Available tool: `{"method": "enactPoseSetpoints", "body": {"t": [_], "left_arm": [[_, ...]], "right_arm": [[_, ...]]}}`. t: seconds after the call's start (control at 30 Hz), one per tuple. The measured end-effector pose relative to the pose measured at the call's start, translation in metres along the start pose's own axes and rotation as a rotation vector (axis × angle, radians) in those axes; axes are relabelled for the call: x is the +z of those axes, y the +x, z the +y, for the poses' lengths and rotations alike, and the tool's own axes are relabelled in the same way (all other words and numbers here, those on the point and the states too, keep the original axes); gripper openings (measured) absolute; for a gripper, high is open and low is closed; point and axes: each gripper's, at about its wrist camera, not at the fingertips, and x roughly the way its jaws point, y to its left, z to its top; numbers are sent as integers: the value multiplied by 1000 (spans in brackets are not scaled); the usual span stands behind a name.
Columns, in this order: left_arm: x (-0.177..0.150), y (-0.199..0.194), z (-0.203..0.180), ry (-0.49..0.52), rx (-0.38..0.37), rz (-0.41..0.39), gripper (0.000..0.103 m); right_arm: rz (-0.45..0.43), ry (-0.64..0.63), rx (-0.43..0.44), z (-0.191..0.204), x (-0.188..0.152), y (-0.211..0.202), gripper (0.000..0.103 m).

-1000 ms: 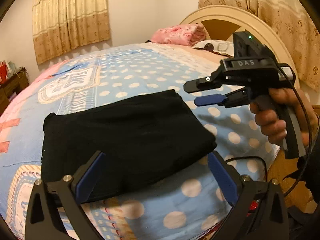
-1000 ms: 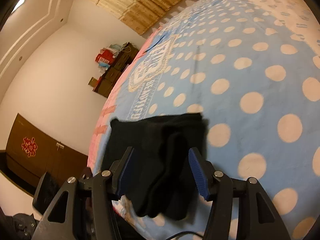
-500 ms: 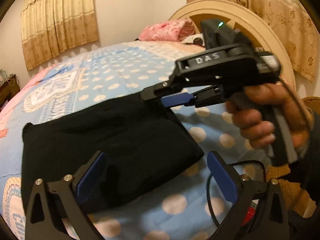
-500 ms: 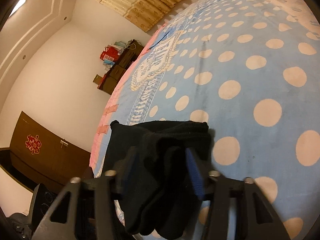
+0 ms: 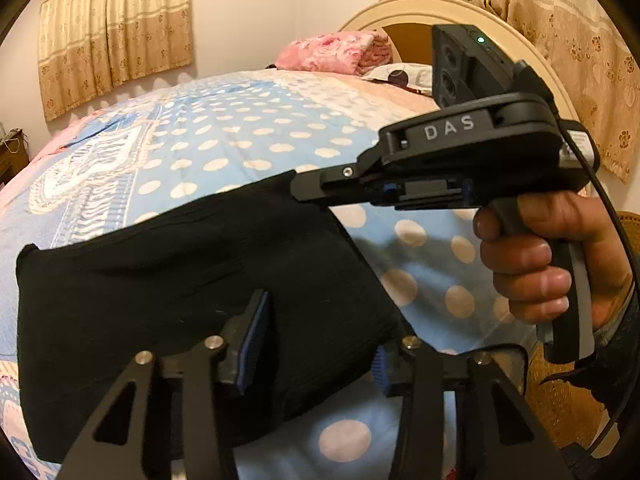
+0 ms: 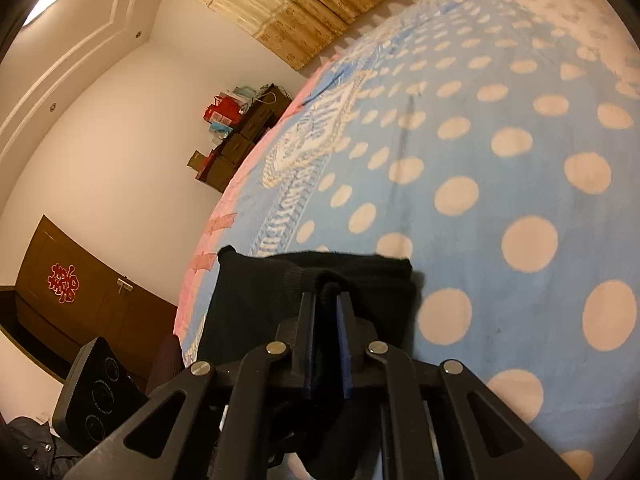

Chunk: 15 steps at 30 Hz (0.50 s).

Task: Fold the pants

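Observation:
The black pants (image 5: 180,280) lie folded on the blue polka-dot bedspread (image 5: 240,128). My left gripper (image 5: 316,340) is at the near right corner of the pants, its jaws partly closed around a thick fold of the cloth. My right gripper (image 6: 326,312) is shut on the far right edge of the pants (image 6: 360,276), with black cloth pinched between its blue pads. In the left wrist view the right gripper (image 5: 304,190) comes in from the right, held by a hand, its tip on the pants' far corner.
A pink folded blanket (image 5: 332,52) and a pillow lie at the cream headboard (image 5: 460,12). Curtains hang on the walls. A dark dresser (image 6: 244,136) with red bags stands past the bed's far side. The bed edge runs just below the pants.
Both grippers have moved onto the pants. The right one went from open to shut on the far edge. The left one narrowed around the near corner.

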Motion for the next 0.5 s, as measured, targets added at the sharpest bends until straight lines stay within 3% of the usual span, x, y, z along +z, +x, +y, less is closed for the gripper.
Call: {"method": "enactPoseSetpoints", "body": {"t": [0.27,0.5], "left_arm": [[11,-2,-3,-1,6,-26,46],[1,15,-8,15,17,-15,46]], "right_arm": [[-36,-40,-11,16,16,-9,8],[-29,-24,-56,1,18,-3,8]]}}
